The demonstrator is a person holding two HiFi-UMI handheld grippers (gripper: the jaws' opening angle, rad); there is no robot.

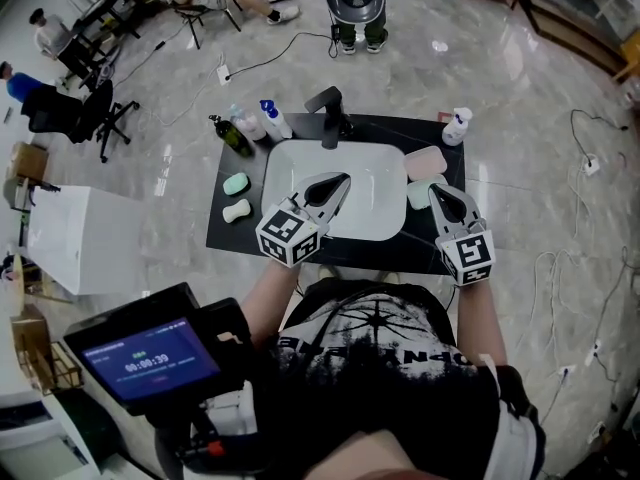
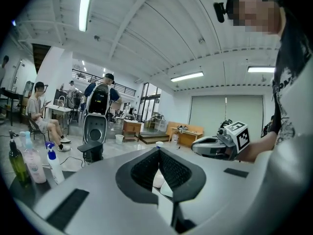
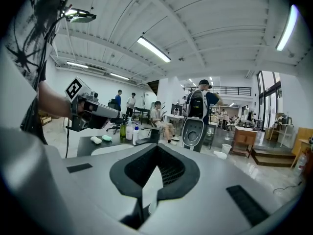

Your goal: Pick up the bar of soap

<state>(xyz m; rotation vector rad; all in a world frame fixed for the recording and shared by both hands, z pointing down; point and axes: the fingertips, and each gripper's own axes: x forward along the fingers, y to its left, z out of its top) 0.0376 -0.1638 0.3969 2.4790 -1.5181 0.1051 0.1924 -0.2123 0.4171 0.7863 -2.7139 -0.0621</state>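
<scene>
The white sink [image 1: 370, 183] is set into the black tabletop [image 1: 224, 231]. Left of the sink lie a green bar of soap [image 1: 236, 183] and, nearer the person, a cream bar of soap [image 1: 237, 211]. By the sink's right edge rests a pink bar of soap [image 1: 426, 162]. The left gripper [image 1: 343, 179] hovers over the sink's basin, its fingers [image 2: 143, 172] pressed together on nothing. The right gripper [image 1: 434, 189] hangs just right of the sink, its fingers [image 3: 173, 168] likewise closed and empty. Below it lies a pale green piece [image 1: 415, 199], possibly another soap. Bottles [image 1: 250, 126] stand behind the sink's left corner.
</scene>
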